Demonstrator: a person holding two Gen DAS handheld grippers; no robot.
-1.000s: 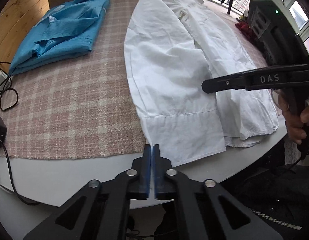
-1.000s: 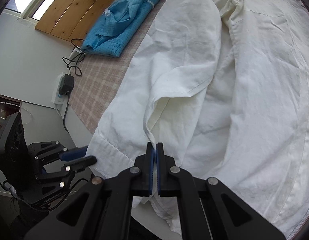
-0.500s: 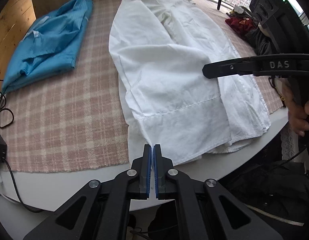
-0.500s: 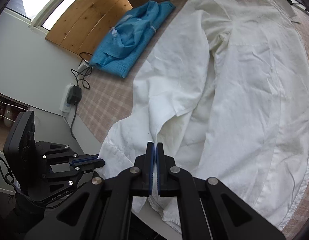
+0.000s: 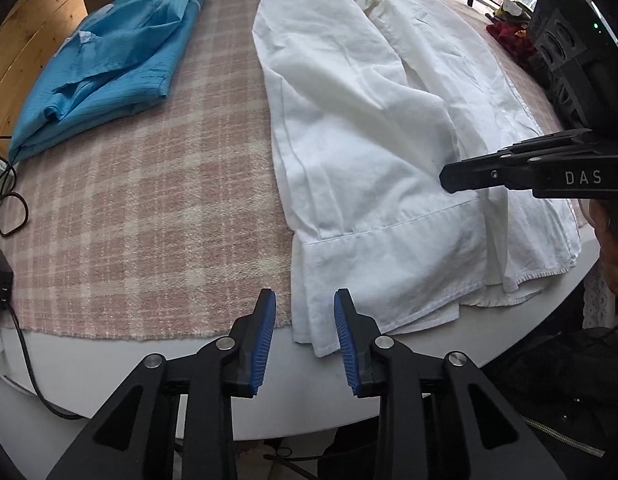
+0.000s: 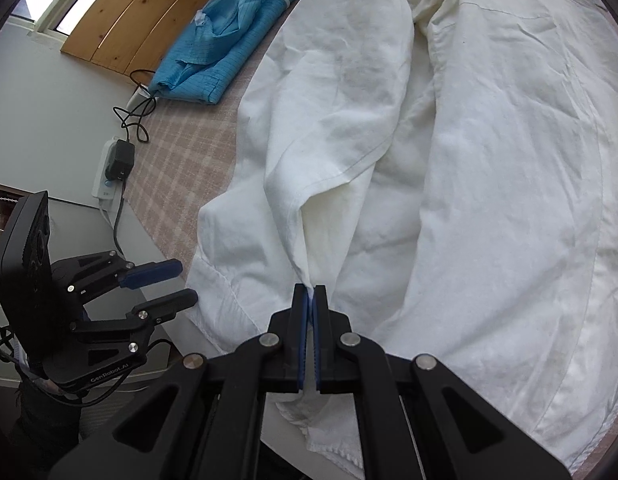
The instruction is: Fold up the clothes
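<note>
**White shirt at the table's near edge, one pinch on, one opening**

A pink plaid cloth covers a pale table, with wood panelling at the upper left and a window at the upper right of the left wrist view. A crumpled blue garment lies at the upper left, well apart from the work. Cables and a power strip sit at the left edge of the right wrist view.

The white shirt fills the middle and right of both views, lying lengthwise, its hem and a cuffed sleeve end hanging just over the table's near edge at lower centre. It looks thin, creased woven cotton, slightly yellowed in the inner folds, with one side laid over the body and a stitched band across the lower sleeve.

The left gripper has its jaws opening, now moderately apart, with the shirt's lower corner just beyond the blue pads; nothing is pressed between them. The right gripper is closed tight, and a raised ridge of cloth runs down into its tips, so it appears to pinch a fold of the shirt.

The fabric should be light, limp and a little slippery, so it will sag and drag its layers. The stitched cuff band or hem corner looks the firmest place to take hold, catching all layers together.
</note>
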